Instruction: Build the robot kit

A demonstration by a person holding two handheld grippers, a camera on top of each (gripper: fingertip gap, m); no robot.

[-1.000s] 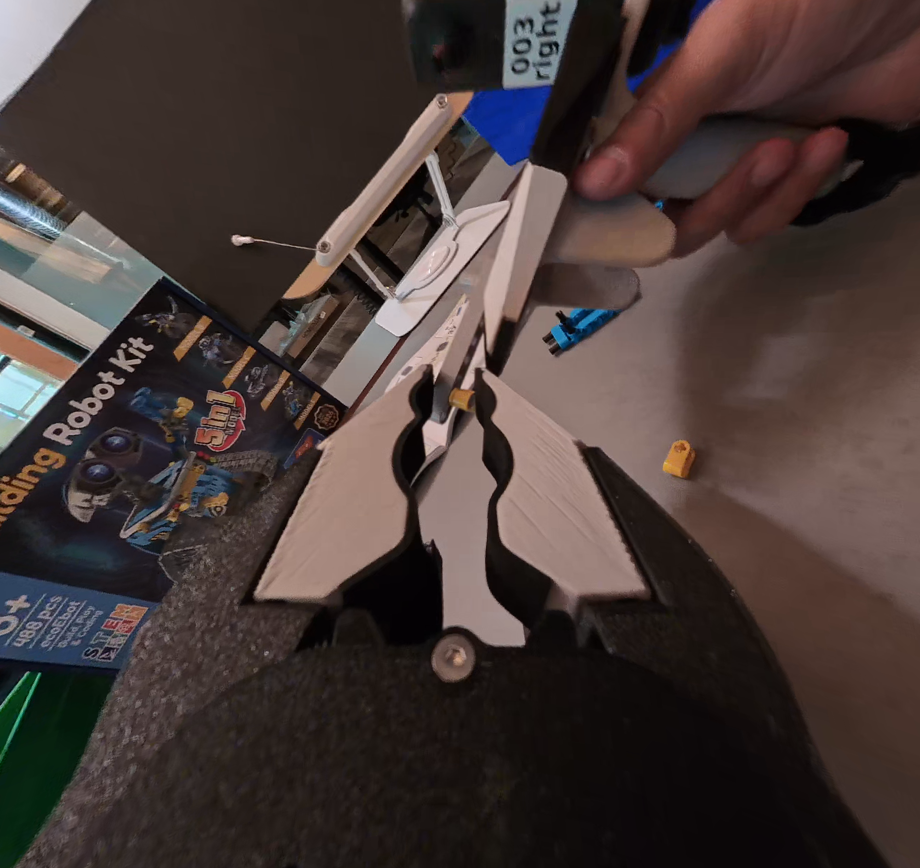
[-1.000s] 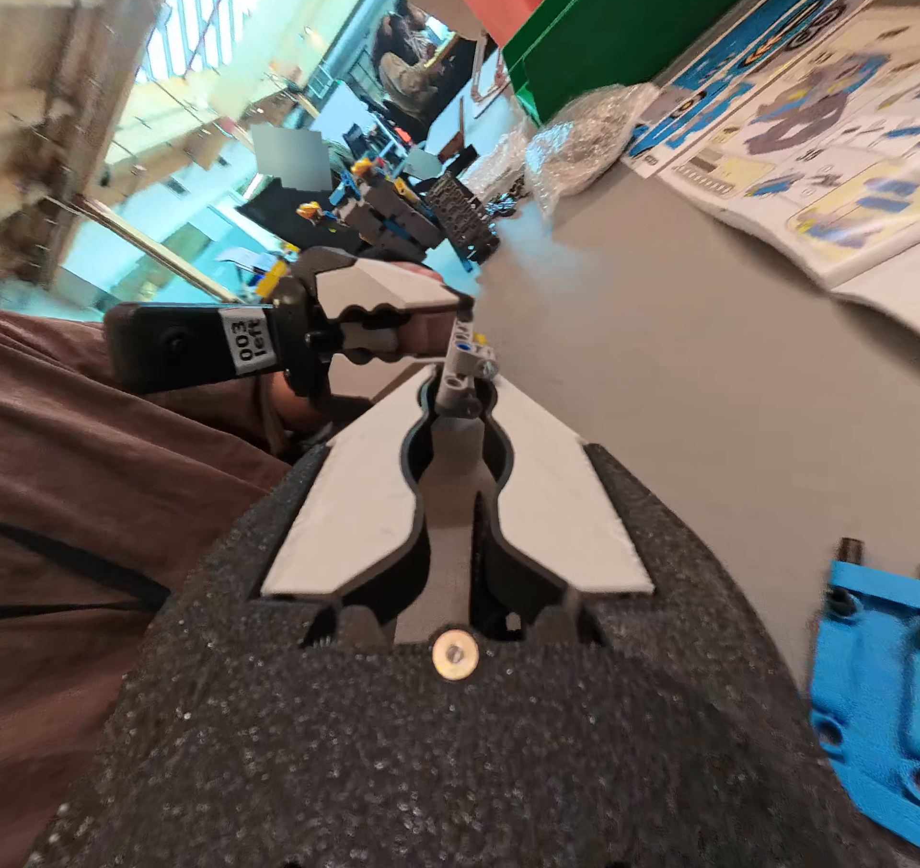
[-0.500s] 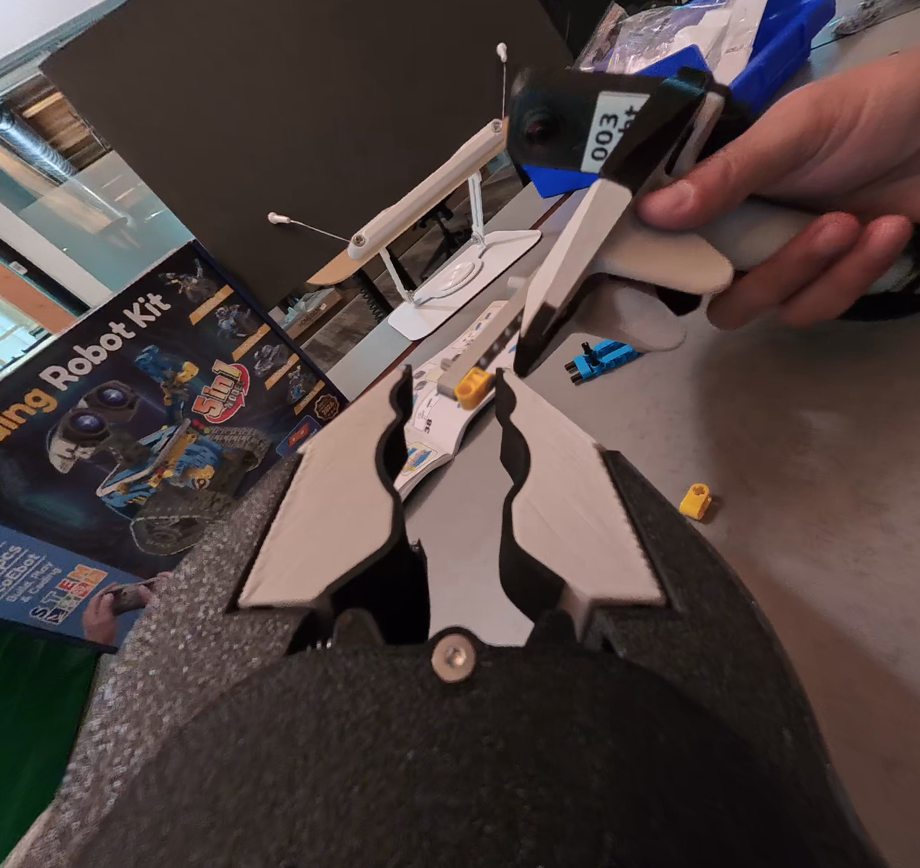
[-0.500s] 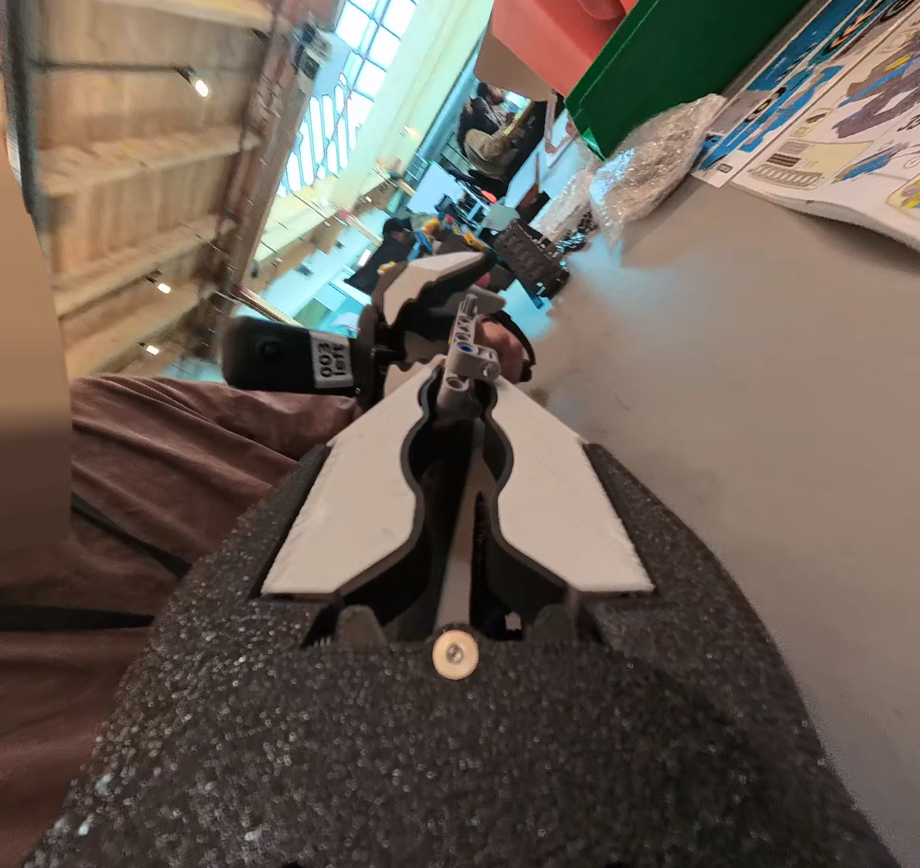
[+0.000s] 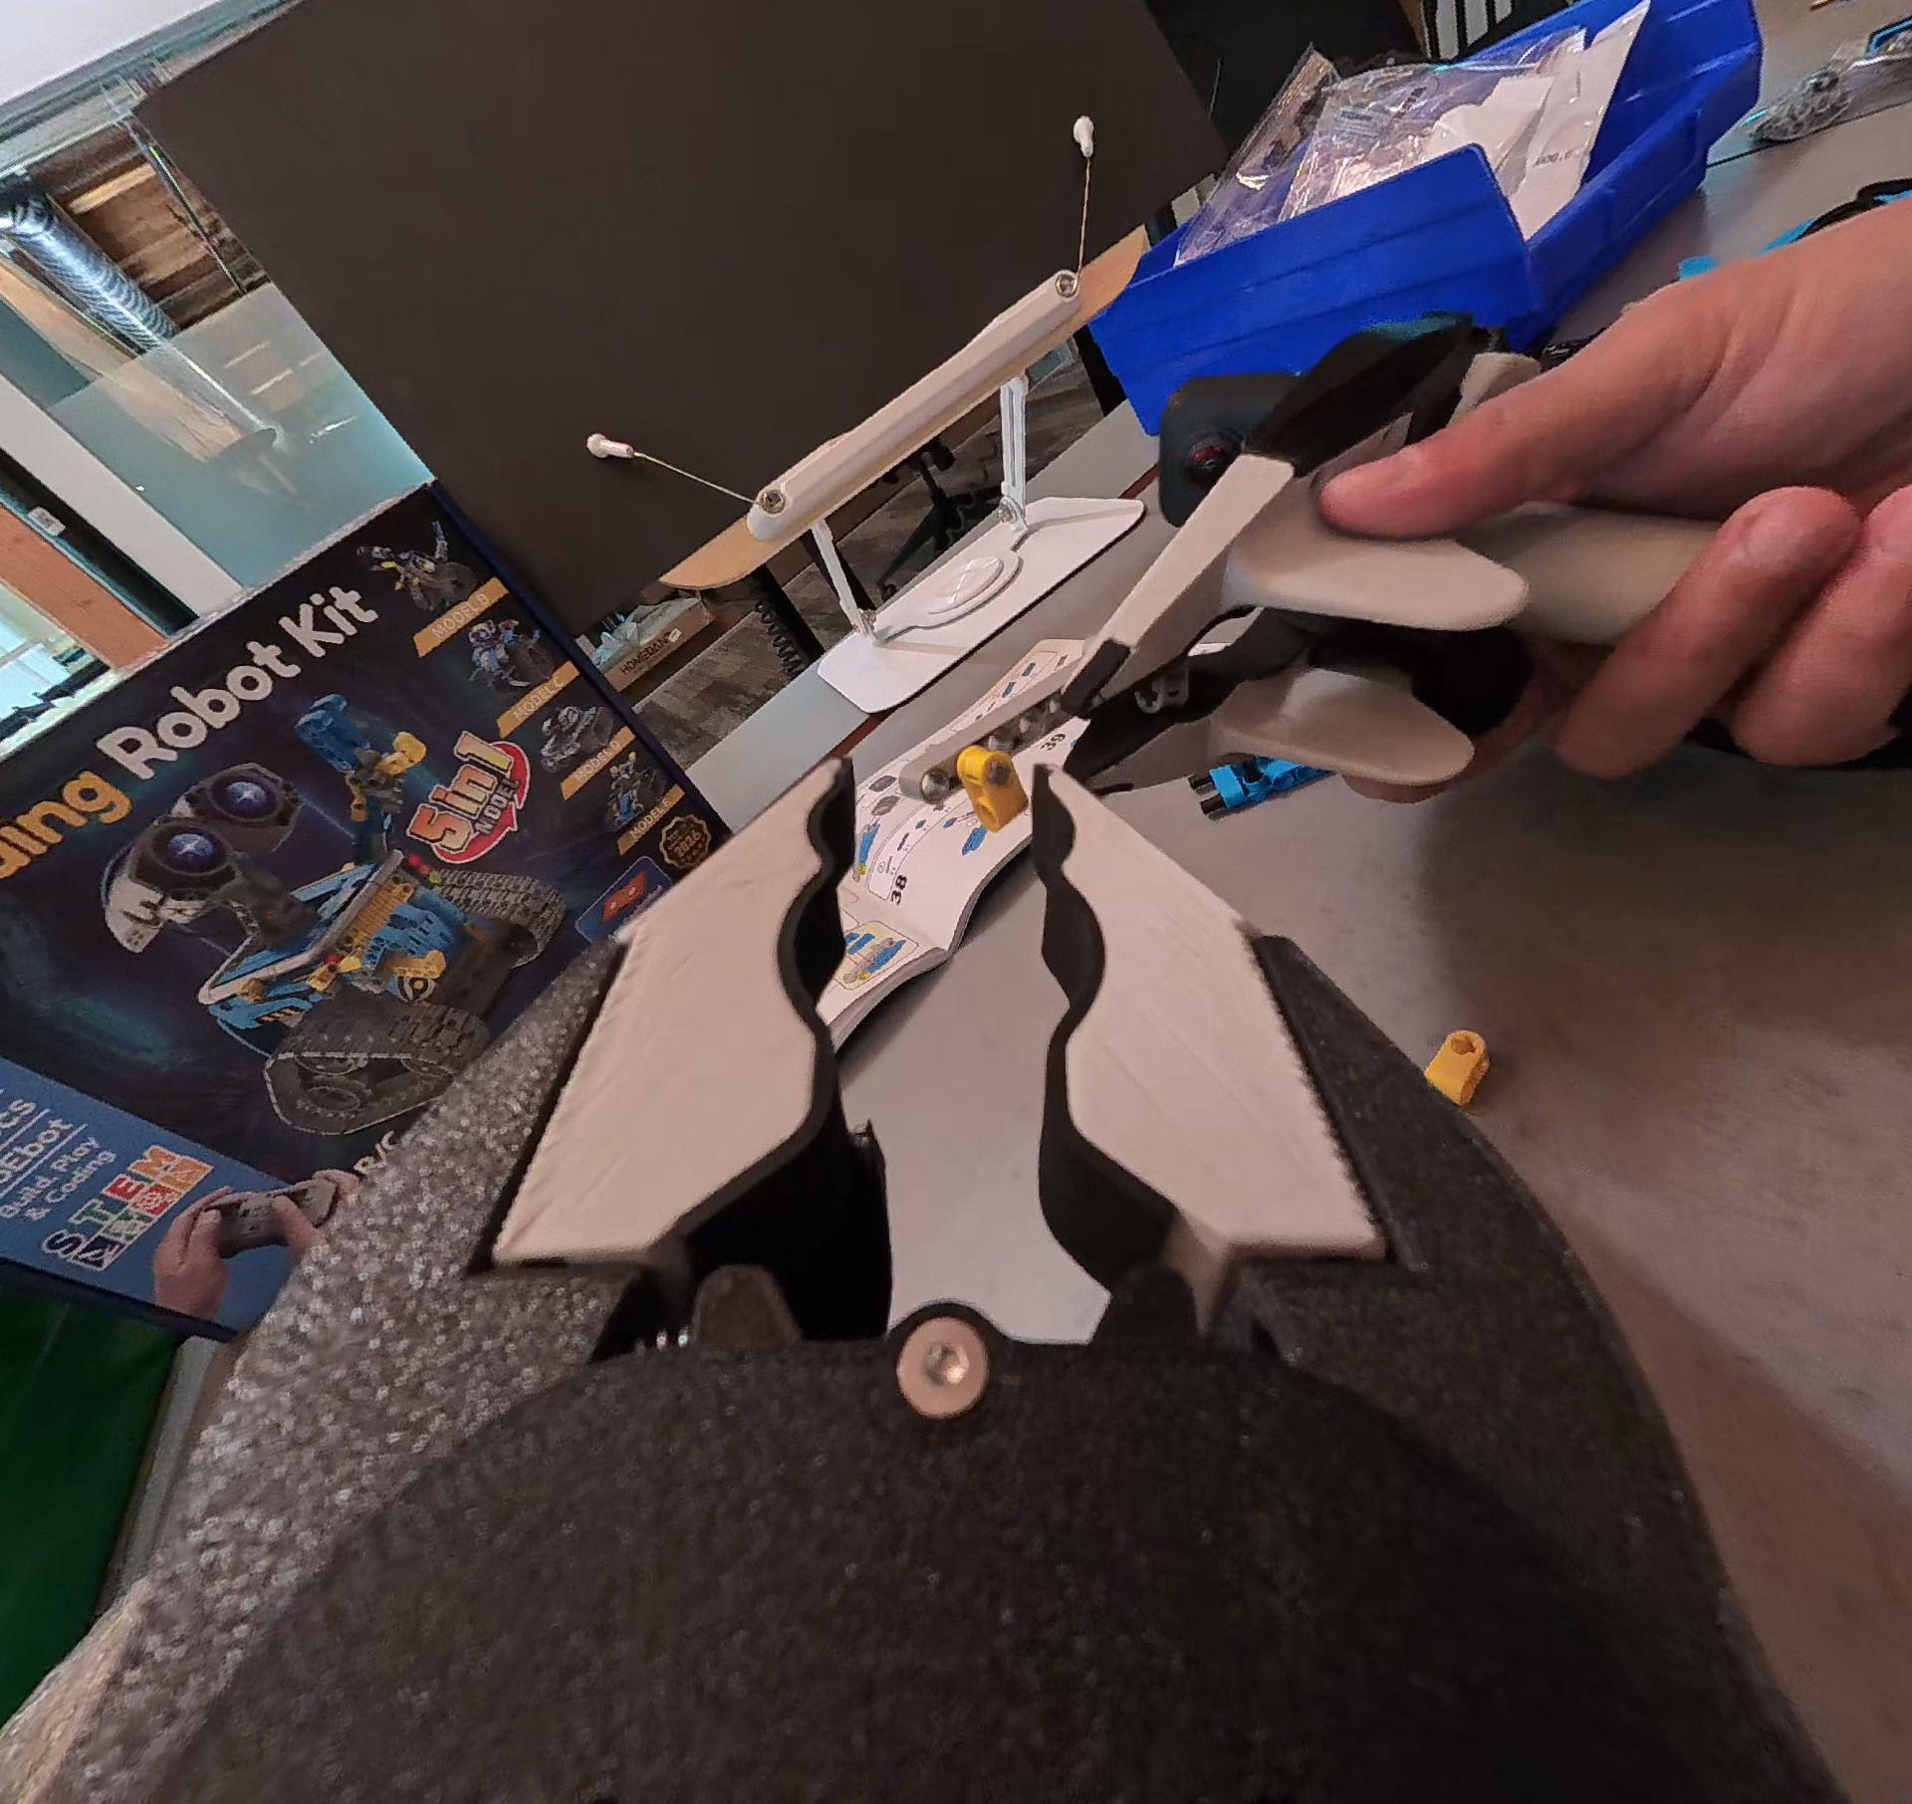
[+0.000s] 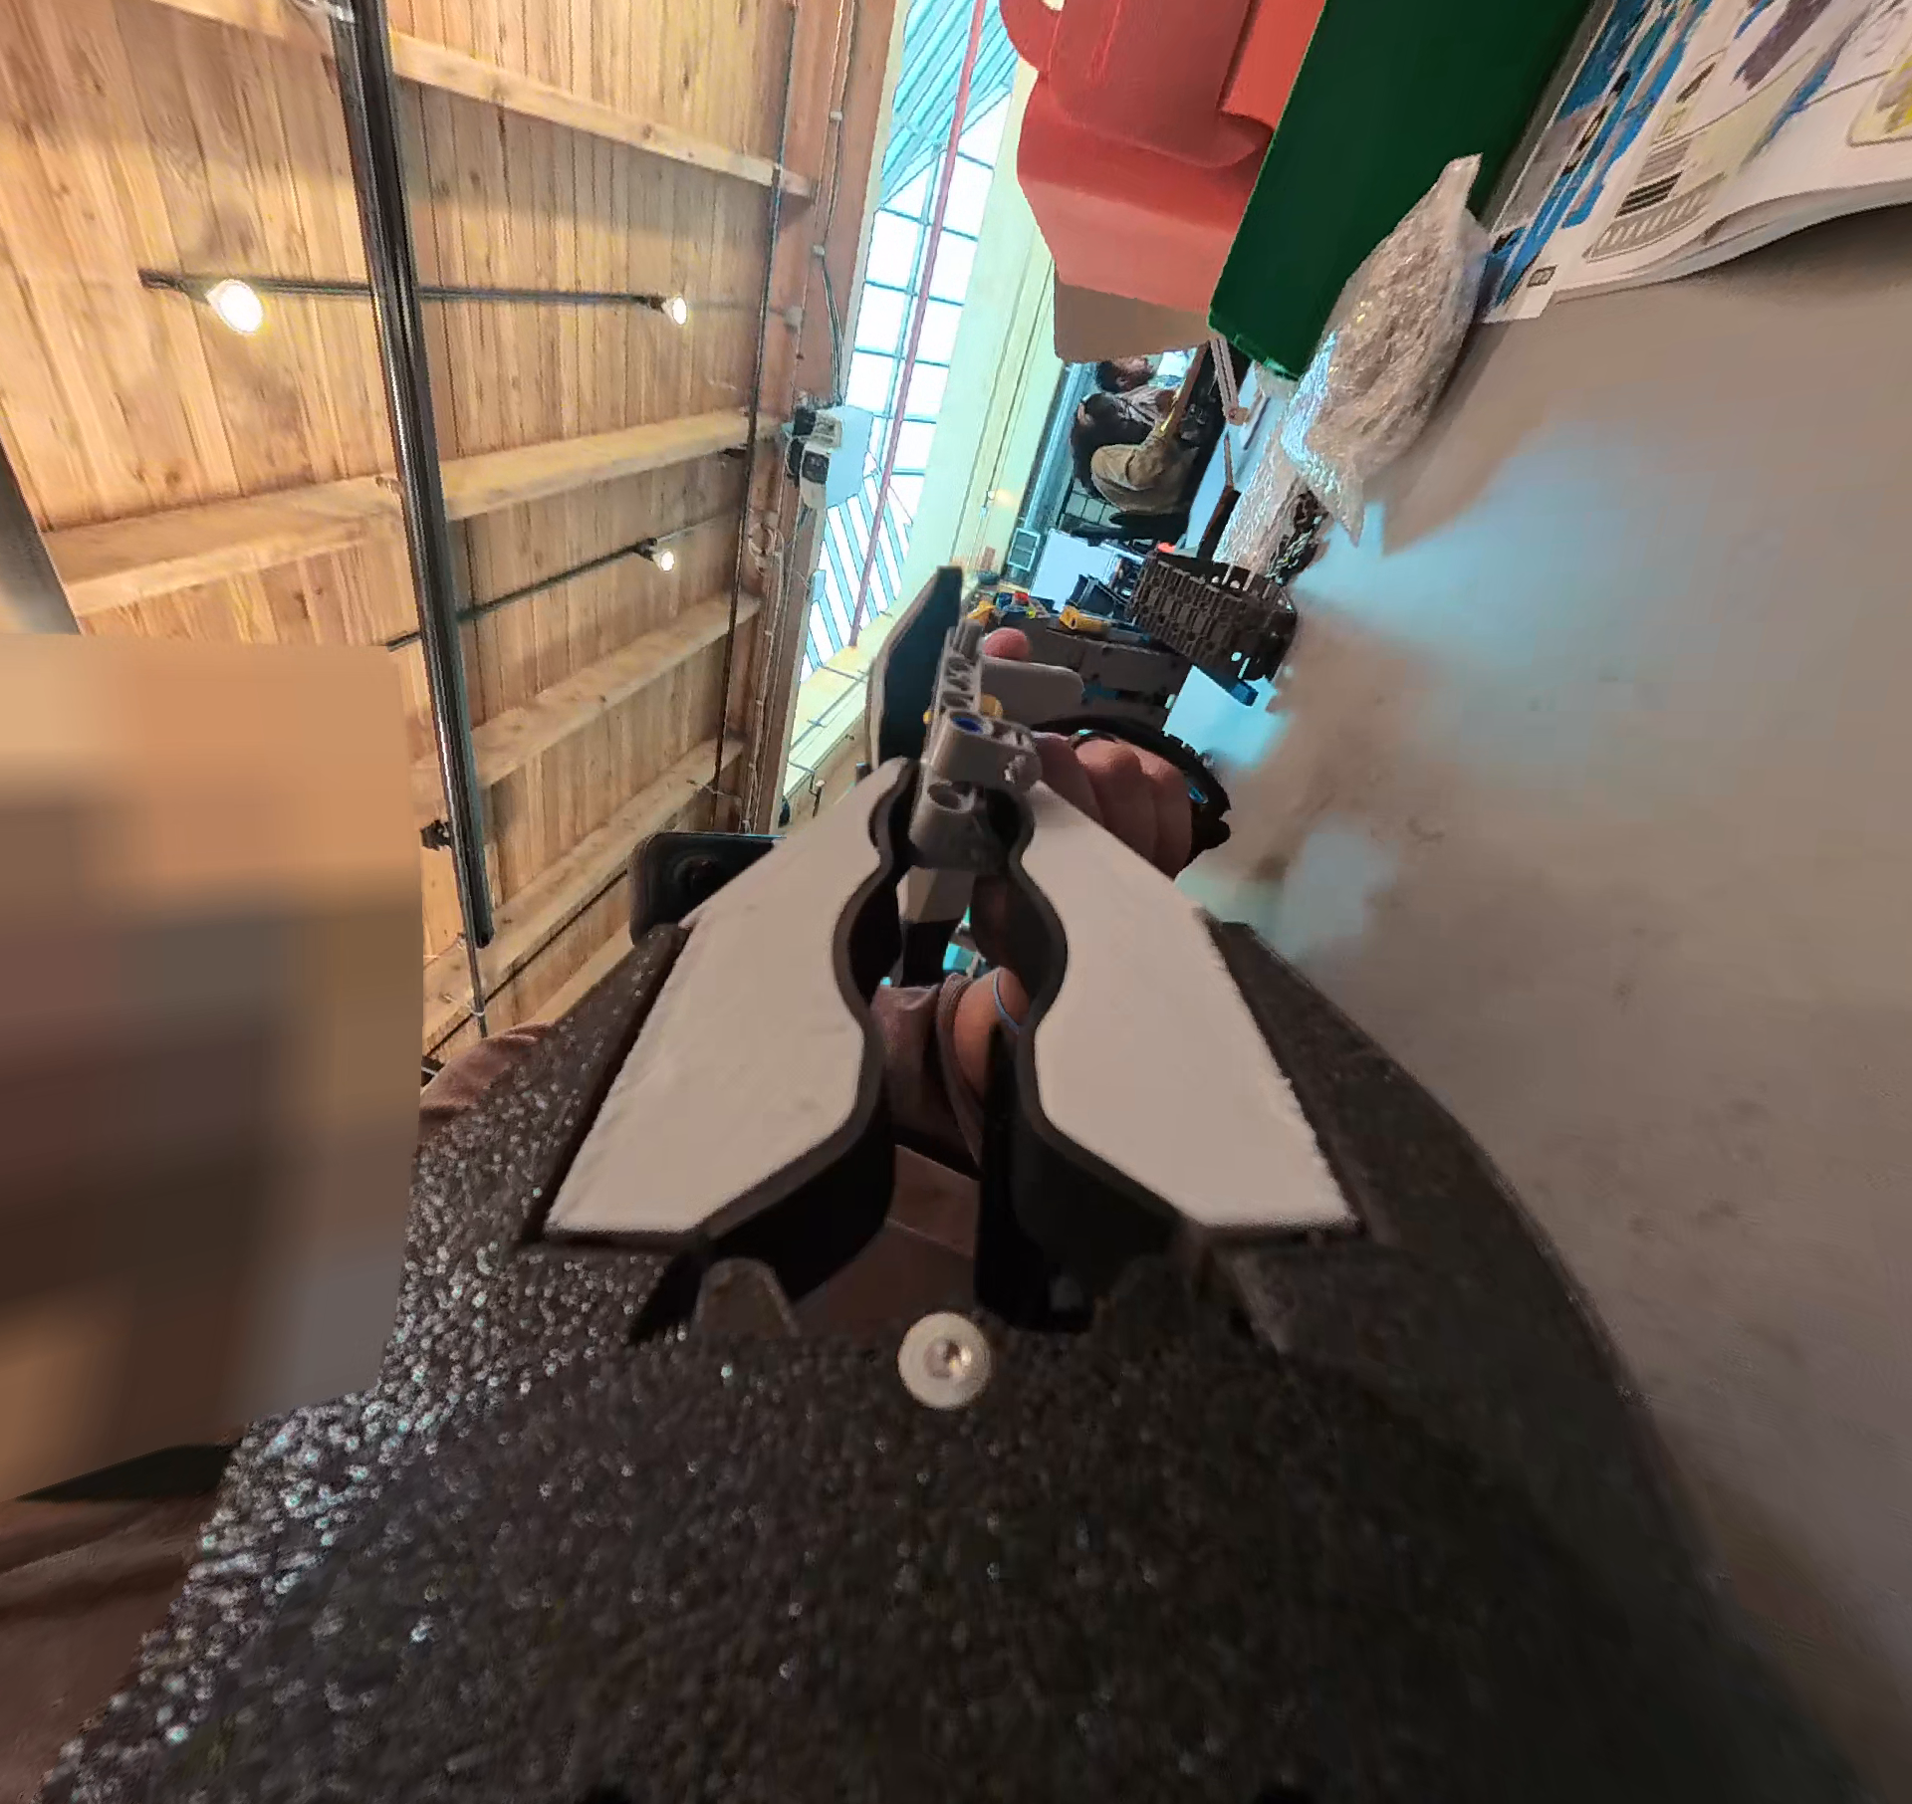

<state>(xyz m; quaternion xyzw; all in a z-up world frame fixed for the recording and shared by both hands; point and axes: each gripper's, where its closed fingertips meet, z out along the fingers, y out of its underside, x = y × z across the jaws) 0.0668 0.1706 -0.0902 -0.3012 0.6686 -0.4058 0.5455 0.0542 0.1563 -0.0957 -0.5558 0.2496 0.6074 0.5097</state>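
left hand-held gripper [image 5: 936, 803]: fingers spread wide, nothing between them. it hangs above the grey surface [image 5: 1552, 927], tips just short of a yellow connector [image 5: 988, 772] fitted on the far end of a grey perforated beam [image 5: 983, 751].

right hand-held gripper [image 6: 967, 813]: jaws drawn in on the near end of that beam [image 6: 957, 751], pinched at the fingertips. from the left wrist view the right hand-held gripper [image 5: 1086, 720] comes in from the right, a hand [image 5: 1707, 513] around its handle, with the beam sticking out leftward into the gap of the left one. judgement: the beam is held out in the air this way so its free end, with the yellow piece, faces the open fingers.

around them: an open instruction booklet [image 5: 931, 885] lies flat below the beam, readable from both sides. a loose yellow connector [image 5: 1457, 1067] sits on the surface to the right, well apart. a small blue part [image 5: 1257, 782] lies under the right hand. a kit box [image 5: 290, 823] stands propped at left; a blue bin [image 5: 1449, 234] of bagged parts and a white stand [image 5: 931, 534] sit behind.
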